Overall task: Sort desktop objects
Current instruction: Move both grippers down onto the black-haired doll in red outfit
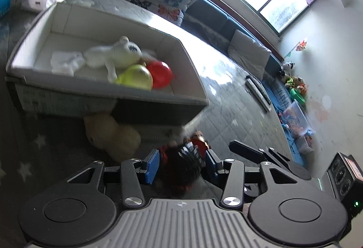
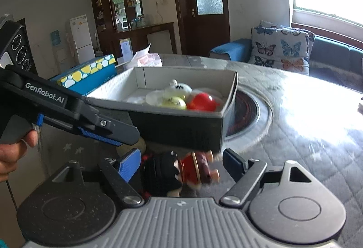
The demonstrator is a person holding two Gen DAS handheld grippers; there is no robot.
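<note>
A small toy figure (image 1: pixel 181 164) with black spiky hair and a red body sits between the blue pads of my left gripper (image 1: pixel 182 153), which is shut on it. In the right wrist view the same figure (image 2: pixel 172 170) lies crosswise between the wide-apart fingers of my open right gripper (image 2: pixel 181 153), touching neither. My left gripper (image 2: pixel 129 136) reaches in from the left. Behind stands the grey cardboard box (image 1: pixel 158 111) (image 2: pixel 181 127) holding a white plush (image 1: pixel 113 55), a yellow ball (image 1: pixel 136 76) and a red ball (image 1: pixel 160 74).
A cream plush (image 1: pixel 113 136) lies on the table against the box's near wall. A blue dotted carton (image 2: pixel 90 73) and a plastic bag (image 2: pixel 147 59) stand behind the box. A round inset burner (image 2: pixel 247 111) is right of it. A hand (image 2: pixel 13 152) grips the left handle.
</note>
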